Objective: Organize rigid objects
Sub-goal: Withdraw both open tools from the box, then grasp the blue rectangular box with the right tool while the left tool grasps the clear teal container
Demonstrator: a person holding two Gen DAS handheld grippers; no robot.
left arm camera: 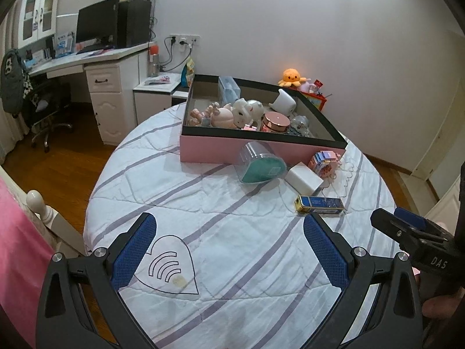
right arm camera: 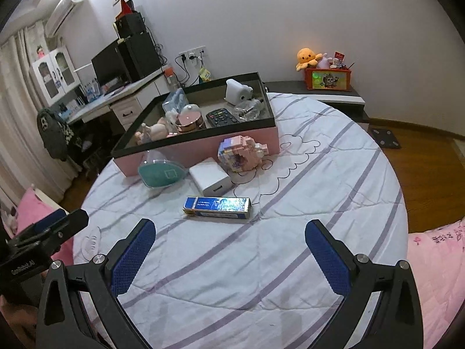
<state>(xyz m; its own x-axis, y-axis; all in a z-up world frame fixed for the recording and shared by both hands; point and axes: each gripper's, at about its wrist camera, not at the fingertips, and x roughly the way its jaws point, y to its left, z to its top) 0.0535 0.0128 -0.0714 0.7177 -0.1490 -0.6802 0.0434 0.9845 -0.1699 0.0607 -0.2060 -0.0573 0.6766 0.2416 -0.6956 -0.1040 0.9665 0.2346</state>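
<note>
A pink box (left arm camera: 221, 148) (right arm camera: 197, 145) with a black rim sits at the far side of the quilted bed and holds several figurines and jars. In front of it lie a teal heart-shaped case (left arm camera: 261, 168) (right arm camera: 159, 176), a white charger block (left arm camera: 303, 178) (right arm camera: 210, 179), a pink block toy (left arm camera: 324, 161) (right arm camera: 241, 154) and a blue-and-gold rectangular box (left arm camera: 319, 204) (right arm camera: 217, 207). My left gripper (left arm camera: 229, 247) is open and empty above the quilt, short of the objects. My right gripper (right arm camera: 229, 250) is open and empty, just short of the blue box.
The bed's edge drops to a wooden floor (left arm camera: 58, 168) on the left and right (right arm camera: 430, 174). A desk with a monitor (left arm camera: 98, 26) and an office chair stand at the far left. A nightstand with an orange plush (right arm camera: 308, 56) and a red box stands behind.
</note>
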